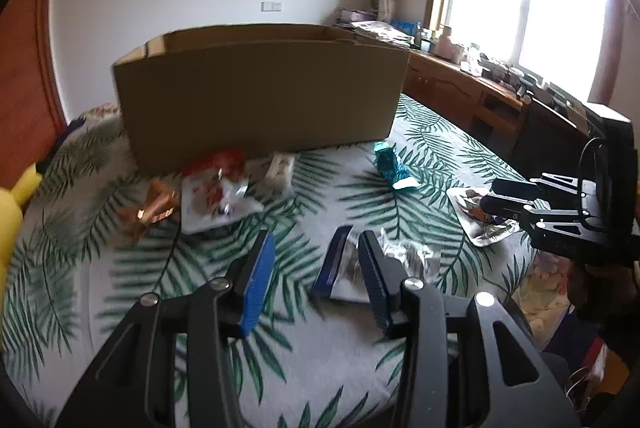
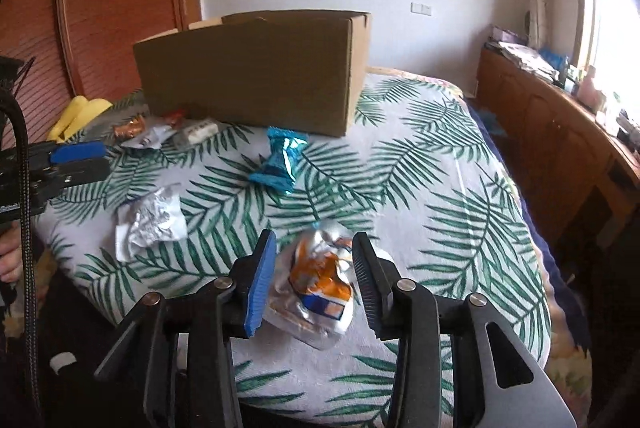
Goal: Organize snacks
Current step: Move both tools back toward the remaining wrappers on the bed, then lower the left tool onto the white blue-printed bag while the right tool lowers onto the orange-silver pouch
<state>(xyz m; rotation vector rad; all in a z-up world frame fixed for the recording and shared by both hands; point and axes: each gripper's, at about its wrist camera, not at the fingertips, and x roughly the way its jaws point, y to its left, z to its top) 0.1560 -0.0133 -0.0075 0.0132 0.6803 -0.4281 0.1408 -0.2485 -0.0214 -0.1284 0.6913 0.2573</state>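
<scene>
The right hand-held gripper [image 2: 314, 278] is spread wide around the crinkled silver-and-orange foil snack packet [image 2: 320, 288] on the near palm-leaf bed cover [image 2: 440, 168], gripping nothing. The left hand-held gripper [image 1: 316, 268] gapes empty, seemingly beside a crumpled silver wrapper [image 1: 352, 268]. Slick foil could slip out before reaching the far brown cardboard box [image 2: 252, 72].

box [image 2: 256, 88]: matt cardboard | wrappers [image 2: 150, 222]: glossy crinkled foil (blue one too) | bedspread [image 2: 420, 188]: matt cloth
</scene>
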